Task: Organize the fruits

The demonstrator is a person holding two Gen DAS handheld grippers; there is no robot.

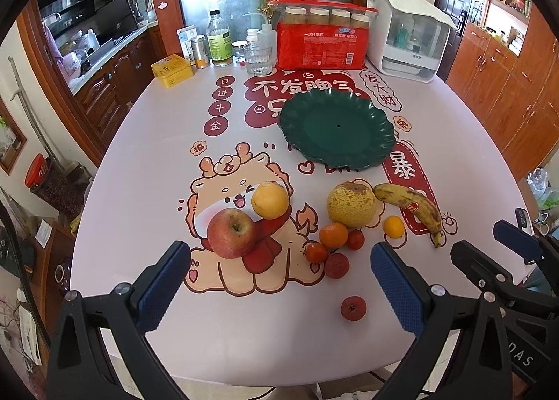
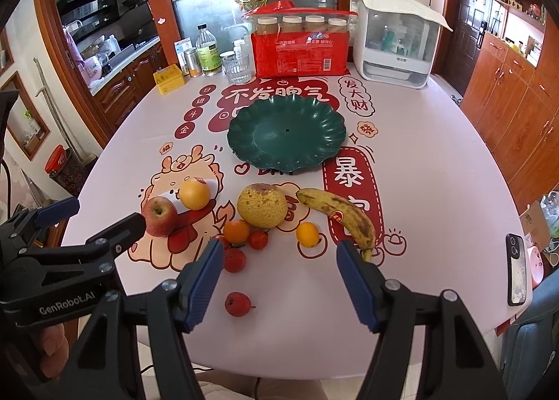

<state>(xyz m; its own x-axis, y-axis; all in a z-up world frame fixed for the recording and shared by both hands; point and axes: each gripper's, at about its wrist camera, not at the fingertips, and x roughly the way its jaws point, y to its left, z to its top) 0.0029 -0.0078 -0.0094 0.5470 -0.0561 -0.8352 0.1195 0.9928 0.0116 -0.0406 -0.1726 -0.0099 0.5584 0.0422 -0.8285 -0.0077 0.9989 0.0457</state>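
A dark green scalloped plate [image 1: 337, 127] [image 2: 286, 132] lies empty on the table's middle. In front of it lie a red apple [image 1: 231, 233] [image 2: 160, 216], a yellow orange [image 1: 269, 199] [image 2: 195, 193], a spotted yellow pear [image 1: 351, 204] [image 2: 262, 206], a banana [image 1: 412, 206] [image 2: 340, 213], a mandarin [image 1: 333, 235] [image 2: 236, 231], a small yellow citrus [image 1: 393, 227] [image 2: 307, 234] and several small red fruits [image 1: 353, 308] [image 2: 237, 303]. My left gripper [image 1: 279, 281] is open and empty, near the apple. My right gripper [image 2: 279, 281] is open and empty, in front of the fruits.
At the table's back stand a red packet of paper cups [image 1: 323, 45], a white appliance [image 1: 408, 36], a glass [image 1: 258, 58], bottles [image 1: 219, 38] and a yellow tin [image 1: 172, 70]. A phone [image 2: 516, 269] lies at the right edge. Cabinets flank both sides.
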